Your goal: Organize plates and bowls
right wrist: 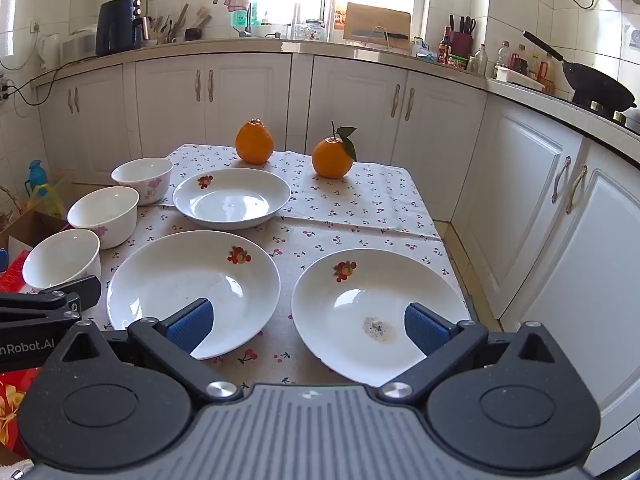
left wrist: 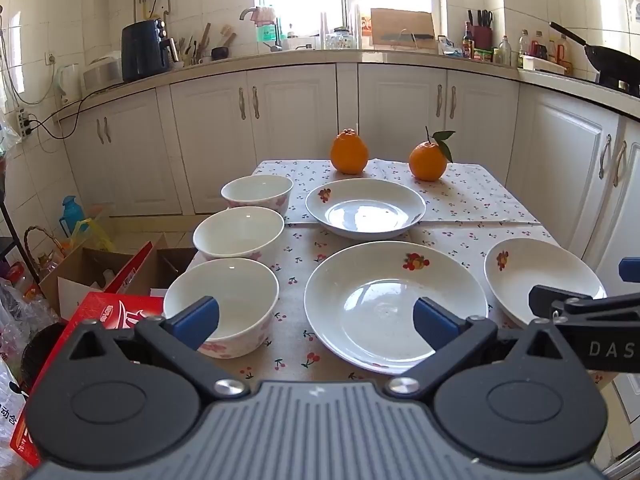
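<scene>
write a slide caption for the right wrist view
Open right gripper above three plates, three bowls and two oranges.

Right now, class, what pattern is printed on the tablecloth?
Small red cherries on a pale tablecloth, clearest in the right wrist view.

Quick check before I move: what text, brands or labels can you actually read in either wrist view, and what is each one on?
"DAS": right gripper's black arm, cut off by the frame edge.
"nRobot.AI": left gripper's black arm, start cut off.
"动合": white packaging at the frame's left edge, partial.
Red box: white lettering, unreadable.
Counter bottle labels: too small.
</scene>
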Demonstrator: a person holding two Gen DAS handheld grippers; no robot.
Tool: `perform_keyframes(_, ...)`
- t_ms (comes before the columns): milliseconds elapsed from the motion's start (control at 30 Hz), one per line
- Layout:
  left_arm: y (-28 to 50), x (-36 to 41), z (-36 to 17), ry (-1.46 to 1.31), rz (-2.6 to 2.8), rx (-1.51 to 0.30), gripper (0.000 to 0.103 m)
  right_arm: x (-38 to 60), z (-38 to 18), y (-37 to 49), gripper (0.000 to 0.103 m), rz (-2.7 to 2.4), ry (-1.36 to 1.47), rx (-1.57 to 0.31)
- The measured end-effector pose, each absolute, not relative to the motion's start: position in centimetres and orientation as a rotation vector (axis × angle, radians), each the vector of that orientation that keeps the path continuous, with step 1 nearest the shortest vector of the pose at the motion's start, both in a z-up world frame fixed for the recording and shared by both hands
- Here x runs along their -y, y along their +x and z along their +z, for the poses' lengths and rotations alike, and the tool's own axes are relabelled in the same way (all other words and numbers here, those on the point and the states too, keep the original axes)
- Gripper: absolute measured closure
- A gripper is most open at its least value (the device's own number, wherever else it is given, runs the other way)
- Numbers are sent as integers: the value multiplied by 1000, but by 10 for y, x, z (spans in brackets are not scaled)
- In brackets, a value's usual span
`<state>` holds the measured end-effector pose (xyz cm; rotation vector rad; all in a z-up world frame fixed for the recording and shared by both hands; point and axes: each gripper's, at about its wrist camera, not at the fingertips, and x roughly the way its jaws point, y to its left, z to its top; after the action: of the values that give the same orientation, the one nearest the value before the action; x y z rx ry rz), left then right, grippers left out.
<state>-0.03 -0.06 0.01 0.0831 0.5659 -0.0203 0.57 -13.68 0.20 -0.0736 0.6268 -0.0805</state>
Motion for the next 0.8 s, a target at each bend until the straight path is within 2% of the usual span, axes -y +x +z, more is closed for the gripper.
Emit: perform_keyframes(800,-2,2,1,73,-17,-568,1,136,3,5,0,-81,-80,-627)
